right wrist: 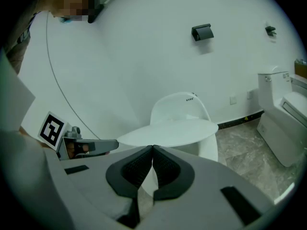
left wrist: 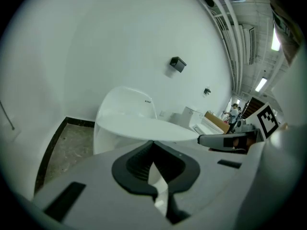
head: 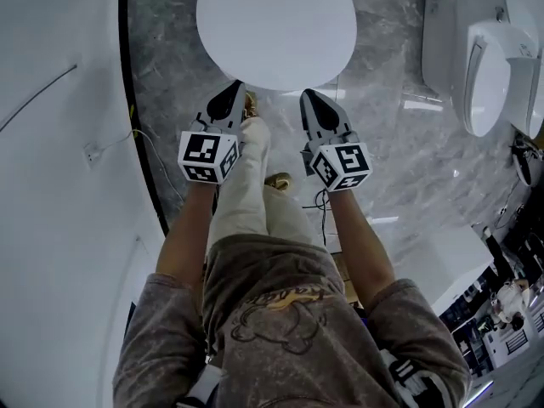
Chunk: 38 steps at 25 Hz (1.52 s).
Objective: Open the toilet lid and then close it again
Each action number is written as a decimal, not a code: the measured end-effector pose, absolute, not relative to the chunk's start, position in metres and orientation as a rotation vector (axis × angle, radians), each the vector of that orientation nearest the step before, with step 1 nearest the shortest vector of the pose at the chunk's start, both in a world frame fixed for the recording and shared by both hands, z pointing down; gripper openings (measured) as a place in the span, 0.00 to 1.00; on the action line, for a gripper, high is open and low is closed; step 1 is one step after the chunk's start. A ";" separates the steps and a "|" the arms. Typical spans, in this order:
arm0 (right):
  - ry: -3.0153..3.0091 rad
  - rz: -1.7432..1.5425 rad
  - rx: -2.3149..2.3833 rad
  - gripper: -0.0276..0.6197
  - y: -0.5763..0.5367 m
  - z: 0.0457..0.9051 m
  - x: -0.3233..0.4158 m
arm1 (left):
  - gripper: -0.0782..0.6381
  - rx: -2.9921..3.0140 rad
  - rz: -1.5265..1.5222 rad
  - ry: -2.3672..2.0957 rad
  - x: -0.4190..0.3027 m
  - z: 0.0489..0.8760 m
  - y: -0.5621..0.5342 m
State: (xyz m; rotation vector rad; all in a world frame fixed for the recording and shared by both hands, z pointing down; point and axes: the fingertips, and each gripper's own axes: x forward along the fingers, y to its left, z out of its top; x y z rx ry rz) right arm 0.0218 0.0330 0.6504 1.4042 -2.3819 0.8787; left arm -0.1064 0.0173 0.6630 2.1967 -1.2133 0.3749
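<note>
Head view. Item: toilet lid (head: 276, 24), white, oval, lying down flat over the bowl, at the top of the frame. Left gripper (head: 231, 92) and right gripper (head: 310, 100) side by side, tips just short of the lid's near edge, not touching it. Grey marble floor (head: 399, 143) below; second toilet (head: 489, 75) well apart at right.

Left gripper view. Left gripper (left wrist: 153, 145): jaws together, nothing between them. Lid (left wrist: 144, 126) beyond the tips, closed.

Right gripper view. Right gripper (right wrist: 152, 150): jaws together, empty. Lid (right wrist: 168, 131) ahead, closed.

Handling note (judgement): opening not yet begun. Bring one gripper's tips to the lid's front lip, either parted to pinch it or hooked beneath it, then swing up along the hinge arc, slowly, so the smooth lid does not slip and slam
</note>
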 end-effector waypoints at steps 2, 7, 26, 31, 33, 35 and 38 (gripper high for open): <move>-2.391 0.866 1.426 0.09 0.013 0.622 0.020 | 0.12 2.202 0.360 -1.210 -0.108 0.635 -0.003; -2.430 0.818 1.463 0.09 -0.040 0.558 0.022 | 0.12 2.230 0.324 -1.213 -0.108 0.575 -0.054; -2.510 0.737 1.363 0.09 -0.241 0.463 0.034 | 0.12 2.169 0.256 -1.334 -0.102 0.478 -0.249; -2.490 0.734 1.352 0.09 -0.296 0.458 0.041 | 0.12 2.112 0.237 -1.376 -0.103 0.473 -0.302; -2.485 0.726 1.335 0.09 -0.313 0.458 0.042 | 0.12 2.106 0.247 -1.392 -0.104 0.473 -0.318; -2.482 0.718 1.316 0.09 -0.327 0.458 0.045 | 0.12 2.099 0.256 -1.402 -0.103 0.474 -0.332; -2.478 0.717 1.301 0.09 -0.344 0.458 0.047 | 0.12 2.088 0.255 -1.401 -0.101 0.473 -0.351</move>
